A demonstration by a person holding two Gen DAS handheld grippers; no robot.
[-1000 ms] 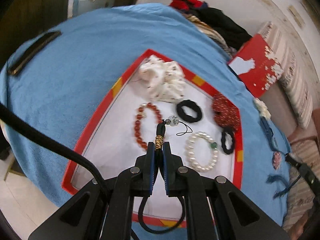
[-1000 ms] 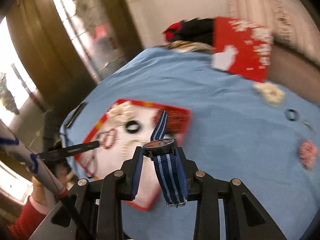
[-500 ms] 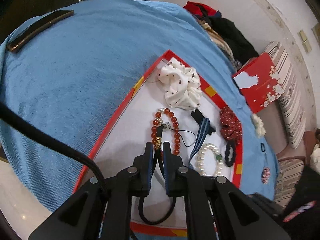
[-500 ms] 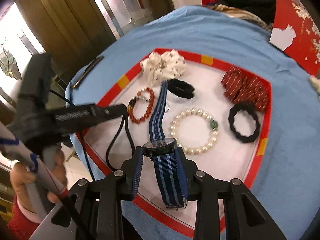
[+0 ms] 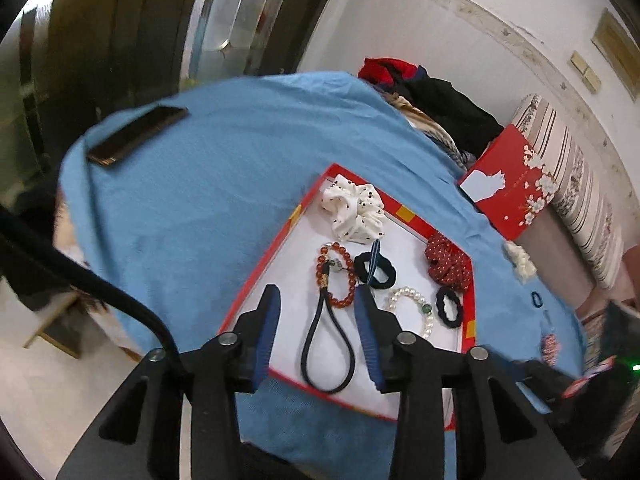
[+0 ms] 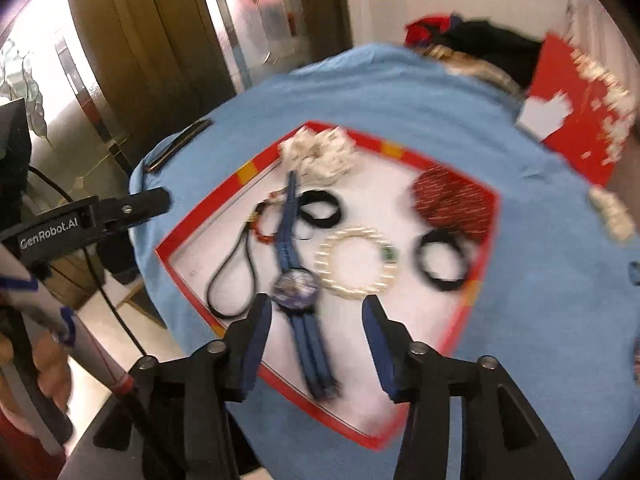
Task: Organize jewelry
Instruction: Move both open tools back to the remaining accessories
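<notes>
Even indoor light, brightest around the glass door [image 6: 256, 32]. Right wrist view motion-blurred, worst right of the red-rimmed tray [image 6: 480, 280]. Fisheye bends edges; dark vignette corners.

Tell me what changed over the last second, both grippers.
Both let go. The left gripper opened and dropped the black cord loop with gold bead into the red-rimmed white tray. The right gripper opened, leaving the blue striped-strap watch there too. The white pearl bracelet and scrunchies stayed put.
</notes>
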